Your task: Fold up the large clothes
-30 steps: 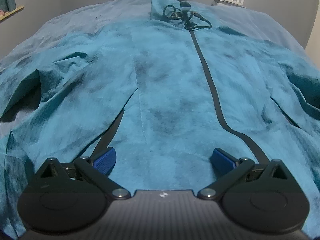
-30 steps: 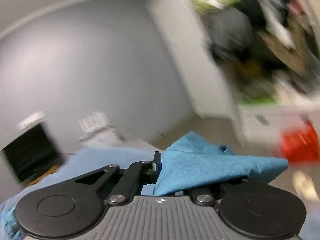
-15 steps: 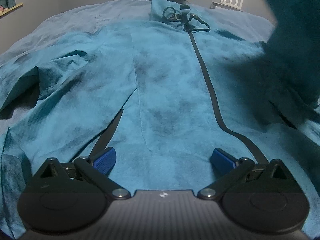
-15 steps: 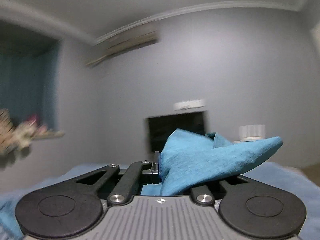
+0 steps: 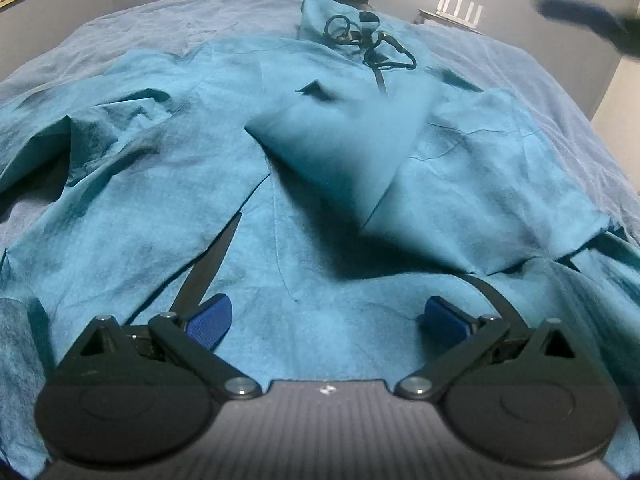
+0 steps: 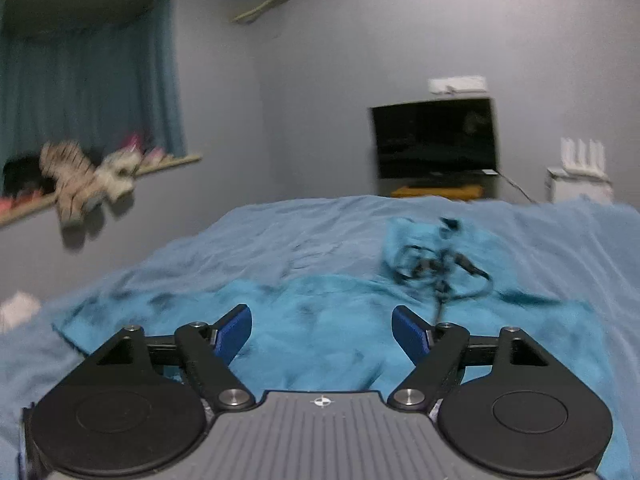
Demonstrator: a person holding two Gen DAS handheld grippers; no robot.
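Teal jacket (image 5: 280,208) spread flat on the bed (image 5: 120,16), front up, collar at the far end toward the TV (image 6: 434,140).

Left to right, left wrist view: left sleeve (image 5: 80,152) bunched and creased at the bed edge; a dark strip (image 5: 208,268) runs out of a slit in the front panel toward the near hem; the right sleeve (image 5: 400,152) lies folded across the chest, its tip blurred, covering the middle of the zipper (image 5: 492,292). Black cords (image 5: 368,40) tangled at the collar.

Left gripper (image 5: 326,320): jaws wide apart, blue pads (image 5: 210,320) low over the hem, nothing between them. Can't tell if the pads touch the fabric.

Right gripper (image 6: 322,332): jaws opening, nothing between them, above the jacket's upper part, pointing at the collar. In the left view it is just a dark blur at top right (image 5: 580,16).

Background, right wrist view, left to right: blue curtain (image 6: 88,92), striped plush toy (image 6: 76,180) on a ledge, TV off, white router (image 6: 580,168) with four antennas.

No readable brand, label or text anywhere; the only mark is a small emblem (image 6: 321,401) on the gripper body, which I can't read.
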